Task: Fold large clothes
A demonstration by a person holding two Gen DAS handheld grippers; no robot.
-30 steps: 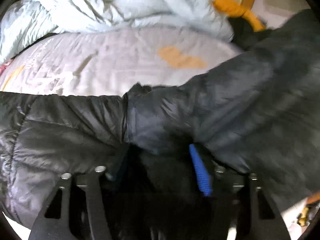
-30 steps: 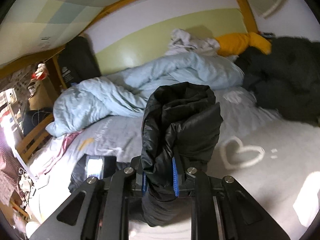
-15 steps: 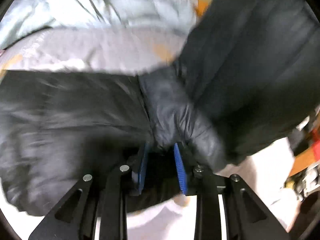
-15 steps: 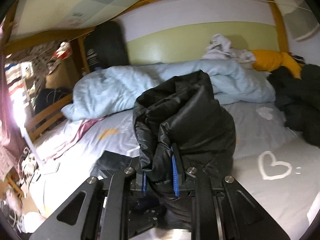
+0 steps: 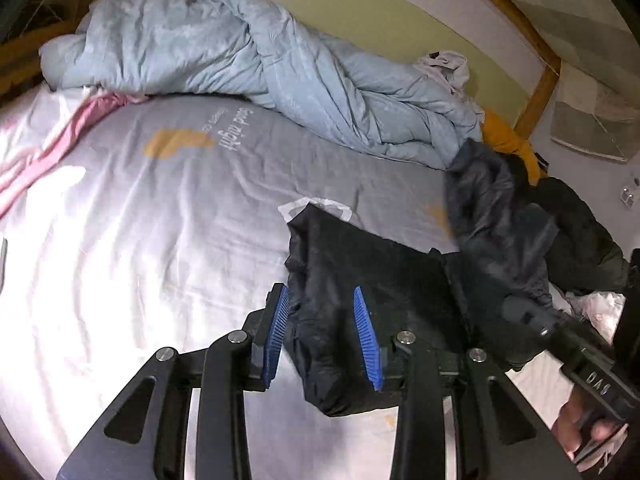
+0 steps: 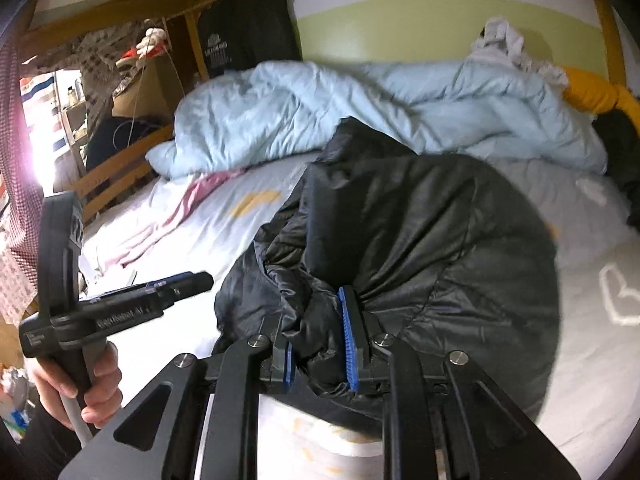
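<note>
A black puffer jacket [image 5: 384,280] lies bunched on the grey bedsheet [image 5: 160,220], right of centre. My left gripper [image 5: 322,328] is partly open with the jacket's edge lying loose between its blue pads [image 5: 365,332]. In the right wrist view the jacket [image 6: 432,240] rises in a big bundle. My right gripper [image 6: 316,344] is shut on a fold of it. The left gripper [image 6: 120,304], held by a hand, shows at the left of that view; the right one [image 5: 576,344] shows at the lower right of the left wrist view.
A crumpled light-blue duvet [image 5: 248,60] lies along the back of the bed. A pink cloth [image 5: 48,140] is at the left, a yellow pillow [image 5: 508,140] and a dark fleece [image 5: 576,232] at the right. A wooden bed rail [image 6: 116,172] runs on the left.
My left gripper has opened and let the jacket go slack, and it has swung away to look over the bed. My right gripper has kept its hold and moved the bundle down towards the sheet.
</note>
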